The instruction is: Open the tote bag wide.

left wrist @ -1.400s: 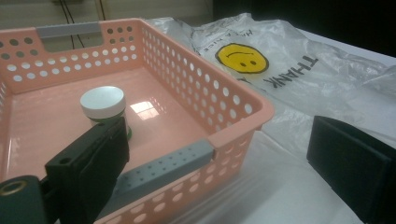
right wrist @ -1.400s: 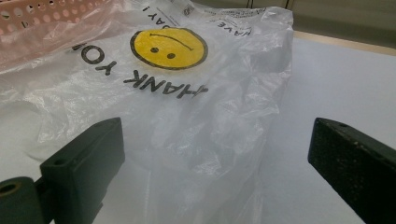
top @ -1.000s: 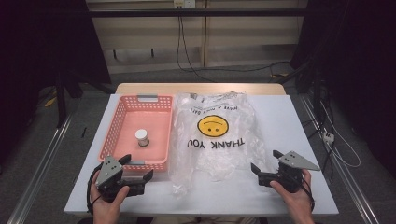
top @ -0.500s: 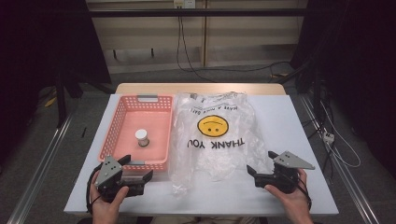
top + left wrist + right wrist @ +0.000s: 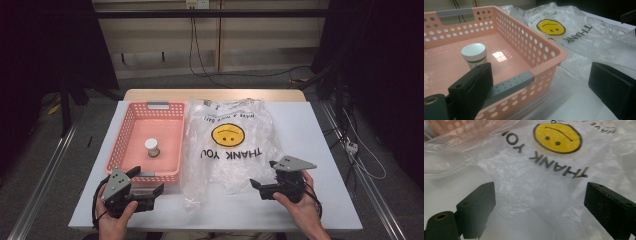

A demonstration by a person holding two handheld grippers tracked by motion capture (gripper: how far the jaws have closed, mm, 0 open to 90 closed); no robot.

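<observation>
A crumpled clear plastic bag (image 5: 230,147) with a yellow smiley face and "THANK YOU" printed on it lies flat in the middle of the white table (image 5: 312,130). To its left stands a pink perforated basket (image 5: 131,131) holding a small white jar (image 5: 152,147). My left gripper (image 5: 147,181) rests open at the basket's near edge. In the left gripper view the basket's corner (image 5: 549,53) and jar (image 5: 474,54) lie ahead of its wide jaws. My right gripper (image 5: 263,175) is open at the bag's near right edge. Its jaws stand apart over the bag (image 5: 544,180), holding nothing.
Grey handles sit on the basket's near rim (image 5: 511,85) and far rim (image 5: 157,105). Cables run across the floor behind the table (image 5: 210,60). Metal rails flank the table on both sides. Bare white tabletop lies right of the bag.
My right gripper has moved left, from the table's right side to the bag's near edge. The left gripper, basket and jar have stayed put.
</observation>
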